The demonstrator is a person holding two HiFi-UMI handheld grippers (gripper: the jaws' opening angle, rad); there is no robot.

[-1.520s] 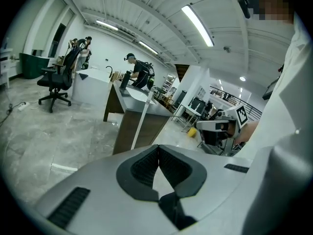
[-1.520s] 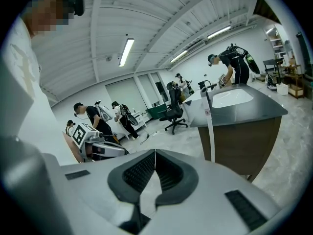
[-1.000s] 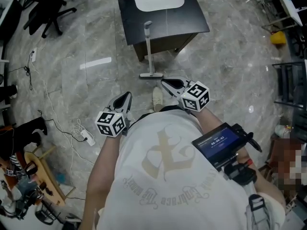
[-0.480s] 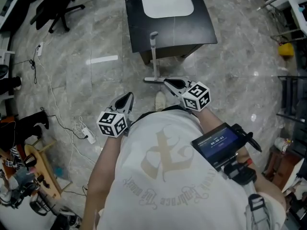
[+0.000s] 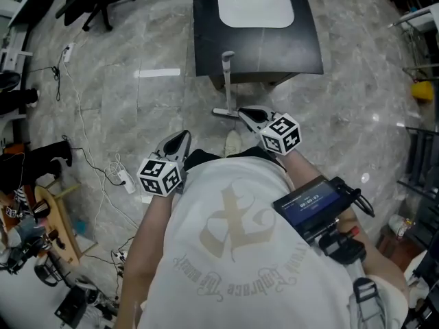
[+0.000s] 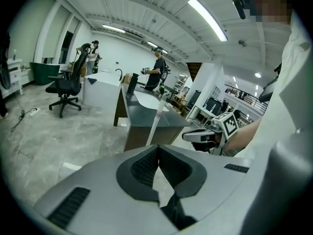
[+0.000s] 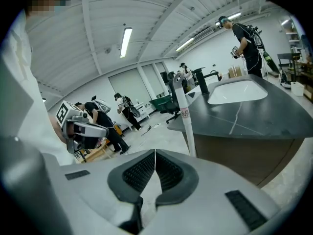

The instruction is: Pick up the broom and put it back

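The broom has a white handle (image 5: 228,81) that leans upright against the front edge of a dark counter (image 5: 309,43) with a white sink; its flat head (image 5: 223,112) rests on the floor. My right gripper (image 5: 243,113) is shut and empty, its tip just right of the broom's head in the head view. In the right gripper view the handle (image 7: 184,117) stands a little ahead of the closed jaws (image 7: 155,160). My left gripper (image 5: 181,138) is shut and empty, further back on the left. Its own view shows the handle (image 6: 155,124) beyond its closed jaws (image 6: 157,153).
A black office chair (image 5: 96,2) stands at the far left. A power strip and cables (image 5: 123,178) lie on the marble floor to the left, beside a wooden frame (image 5: 58,218). Shelving and a yellow object (image 5: 423,90) are at the right. People stand behind the counter.
Both grippers have moved forward toward the counter. The right one has also sunk and come close beside the broom's head. Both stay shut.
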